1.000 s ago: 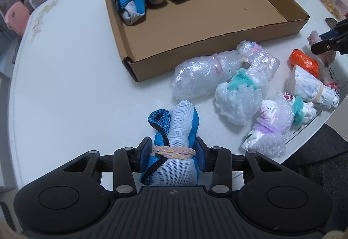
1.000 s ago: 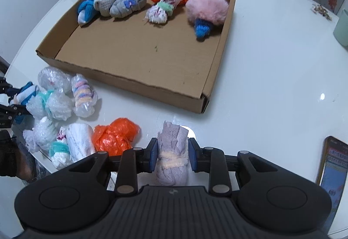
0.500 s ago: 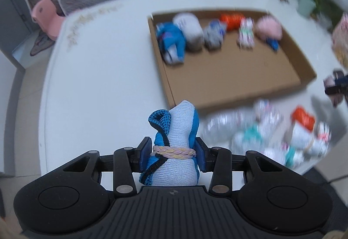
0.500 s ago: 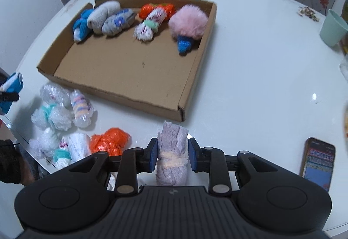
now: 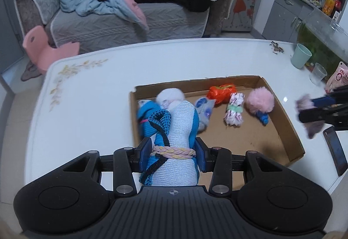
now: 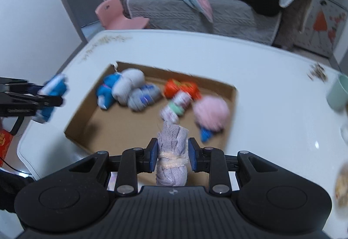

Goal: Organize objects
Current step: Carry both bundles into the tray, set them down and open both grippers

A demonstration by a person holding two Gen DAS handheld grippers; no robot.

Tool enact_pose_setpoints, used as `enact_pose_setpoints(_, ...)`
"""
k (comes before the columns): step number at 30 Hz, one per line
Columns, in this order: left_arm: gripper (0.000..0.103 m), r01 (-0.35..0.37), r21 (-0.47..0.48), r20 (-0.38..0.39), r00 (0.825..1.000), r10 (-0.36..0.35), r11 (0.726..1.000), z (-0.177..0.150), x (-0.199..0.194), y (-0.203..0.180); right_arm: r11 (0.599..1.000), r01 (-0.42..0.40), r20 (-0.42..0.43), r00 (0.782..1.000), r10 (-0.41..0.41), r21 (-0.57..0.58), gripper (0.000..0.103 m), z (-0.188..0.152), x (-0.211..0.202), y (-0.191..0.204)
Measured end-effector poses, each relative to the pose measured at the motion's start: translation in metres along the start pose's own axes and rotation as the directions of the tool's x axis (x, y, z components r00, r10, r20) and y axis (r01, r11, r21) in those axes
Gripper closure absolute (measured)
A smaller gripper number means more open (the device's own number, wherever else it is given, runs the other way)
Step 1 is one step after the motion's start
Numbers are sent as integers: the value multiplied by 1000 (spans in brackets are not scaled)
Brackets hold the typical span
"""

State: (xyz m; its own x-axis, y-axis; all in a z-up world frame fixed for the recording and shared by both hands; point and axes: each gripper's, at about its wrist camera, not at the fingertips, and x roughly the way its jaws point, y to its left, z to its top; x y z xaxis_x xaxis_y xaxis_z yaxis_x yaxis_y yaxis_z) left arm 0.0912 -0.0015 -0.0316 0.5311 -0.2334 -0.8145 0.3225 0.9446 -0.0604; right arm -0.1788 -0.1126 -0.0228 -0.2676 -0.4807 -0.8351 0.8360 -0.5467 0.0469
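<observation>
**Above the tray, a bundle in each gripper**

Over the white table [image 5: 91,95], both grippers are in the carrying step, each with a load and each aimed down toward the shallow brown cardboard tray [image 5: 289,130]. The left gripper [image 5: 173,153] is clamped on a rolled blue-and-white mesh sock bundle tied with a braided pastel band [image 5: 177,136]; the pads press on it from both sides at the band. The right gripper [image 6: 173,155] is clenched on a smaller rolled lilac knit bundle bound with a cream tie [image 6: 171,156], squeezed tight at its waist.

Inside the tray, a row already lies along the far wall: a blue sock roll [image 5: 144,114], a pale grey roll [image 5: 170,96], a grey-and-blue roll [image 5: 203,108], an orange crinkled plastic bundle [image 5: 221,92], a patterned white roll with a green band [image 5: 233,110] and a fluffy pink pompom with a blue end [image 5: 260,101]. The near half of the tray floor is bare cardboard.

By my reading, sorting is partly done and this is a transfer in mid-air, not yet a placement. The next move calls for lowering each bundle onto the bare floor in front of the existing row, far enough apart that the two grippers do not meet, and letting go only once each bundle rests on the cardboard. Both rolls are soft and could tip or roll when released.
</observation>
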Motion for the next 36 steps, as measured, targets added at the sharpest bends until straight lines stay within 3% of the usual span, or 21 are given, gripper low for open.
enact_pose_setpoints(8, 54, 7, -31, -61, 998, -9, 999, -16, 59, 4, 996, -85, -58, 995, 85, -10, 77, 30, 69, 31)
enact_pose_setpoints(20, 54, -28, -24, -42, 999, 27, 999, -30, 93, 8, 991, -125, -158, 979, 132, 51, 77, 34, 141, 54)
enact_pose_setpoints(30, 54, -42, -36, -49, 998, 40, 998, -29, 101, 7, 992, -109, -165, 979, 118, 60, 77, 36, 147, 58)
enact_pose_setpoints(36, 45, -47, -27, -48, 998, 46, 999, -31, 101, 4, 992, -107, -174, 978, 116, 63, 75, 34, 141, 57)
